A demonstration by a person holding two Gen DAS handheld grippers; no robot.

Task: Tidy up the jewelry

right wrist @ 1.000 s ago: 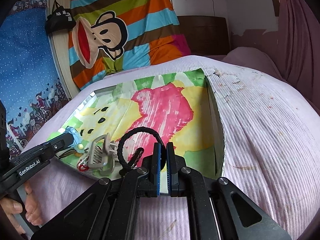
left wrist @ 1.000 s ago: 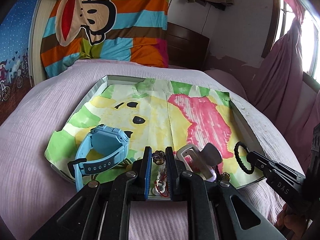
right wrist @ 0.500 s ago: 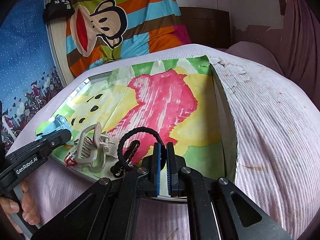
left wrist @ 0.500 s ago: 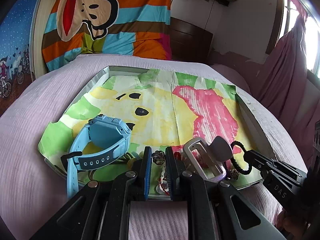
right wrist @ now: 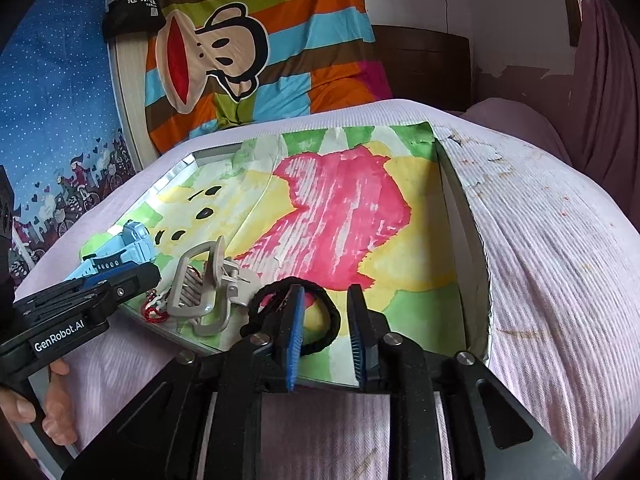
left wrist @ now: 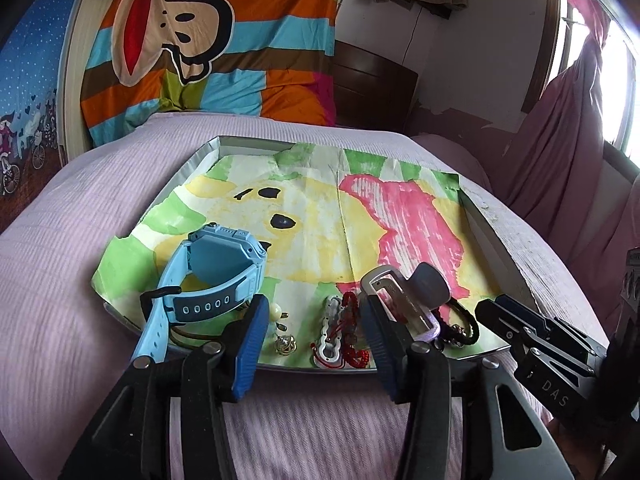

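A shallow tray (left wrist: 212,148) lined with a painted paper lies on the bed. Along its near edge lie a blue watch (left wrist: 208,280), a small metal charm (left wrist: 285,345), a white clasp with red cord bracelet (left wrist: 340,328), a grey hair claw clip (left wrist: 404,292) and a black hair tie (left wrist: 466,324). My left gripper (left wrist: 314,316) is open, its fingers either side of the charm and bracelet. My right gripper (right wrist: 325,312) is open over the tray's near edge, its left finger over the black hair tie (right wrist: 320,320), with the claw clip (right wrist: 204,280) to its left.
The tray (right wrist: 460,200) rests on a pink ribbed bedspread (right wrist: 540,260). A striped monkey-print quilt (left wrist: 200,48) is piled at the headboard. A maroon curtain (left wrist: 560,140) hangs at the right by the window. The far half of the tray holds only the paper.
Both grippers have gone from shut to open. The left one moved in closer over the tray's near edge; the right one now straddles the hair tie's right side.
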